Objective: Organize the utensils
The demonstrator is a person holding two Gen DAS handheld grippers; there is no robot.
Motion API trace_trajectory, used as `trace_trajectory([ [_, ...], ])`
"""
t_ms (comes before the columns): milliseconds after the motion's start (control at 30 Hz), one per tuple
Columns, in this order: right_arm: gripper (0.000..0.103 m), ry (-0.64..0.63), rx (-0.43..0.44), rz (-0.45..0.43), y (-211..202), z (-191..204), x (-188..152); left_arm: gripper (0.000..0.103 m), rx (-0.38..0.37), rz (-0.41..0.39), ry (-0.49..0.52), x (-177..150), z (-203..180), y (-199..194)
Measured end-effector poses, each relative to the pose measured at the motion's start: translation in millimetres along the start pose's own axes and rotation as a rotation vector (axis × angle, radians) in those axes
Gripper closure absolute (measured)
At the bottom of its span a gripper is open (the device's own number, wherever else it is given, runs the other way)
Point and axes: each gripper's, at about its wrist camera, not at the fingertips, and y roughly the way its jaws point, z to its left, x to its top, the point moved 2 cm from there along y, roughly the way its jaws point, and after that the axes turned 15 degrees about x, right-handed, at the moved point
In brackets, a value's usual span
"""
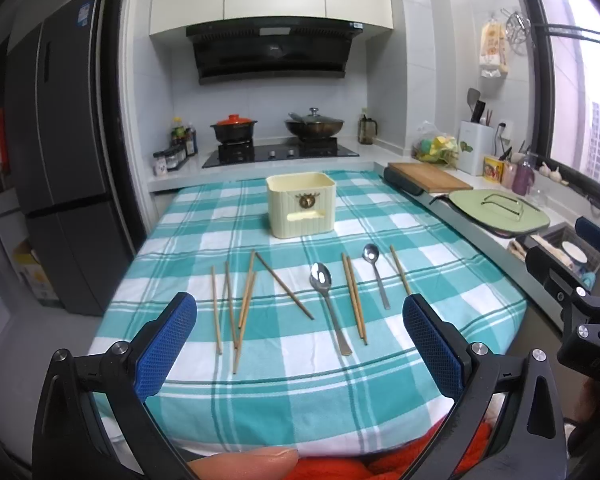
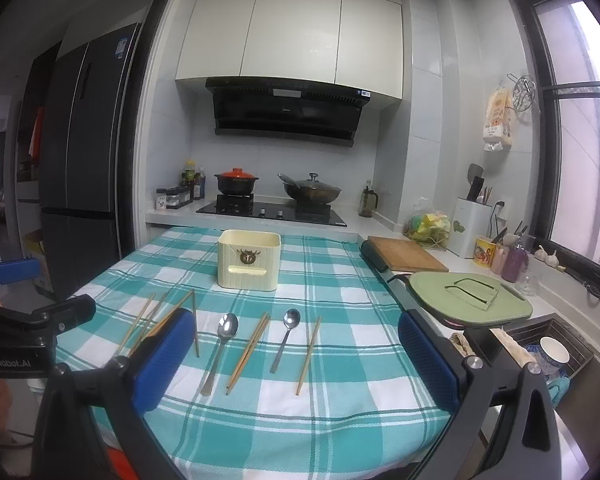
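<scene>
Nothing is gathered yet — both the left gripper (image 1: 300, 344) and right gripper (image 2: 296, 360) are held spread and empty; a wooden chopstick (image 1: 284, 285) must be pinched first, then carried to the far cream ribbed plastic holder (image 1: 302, 205).

- "GenRobot.AI" stands in white letters on the black body of the left tongs (image 2: 4, 276), at nine o'clock in the right wrist view.
- The blue sticker on the fridge (image 2: 88, 128) and the range hood's (image 2: 286, 114) label are too small to read.
</scene>
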Motion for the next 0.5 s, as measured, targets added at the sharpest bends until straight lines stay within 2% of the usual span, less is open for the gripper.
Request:
trace_trajectory([
  [500, 0.0, 0.013, -0.003, 0.005, 3.9, -5.3, -1.2, 0.0, 0.007, 0.01, 0.025, -3.6, -5.6, 7.1],
])
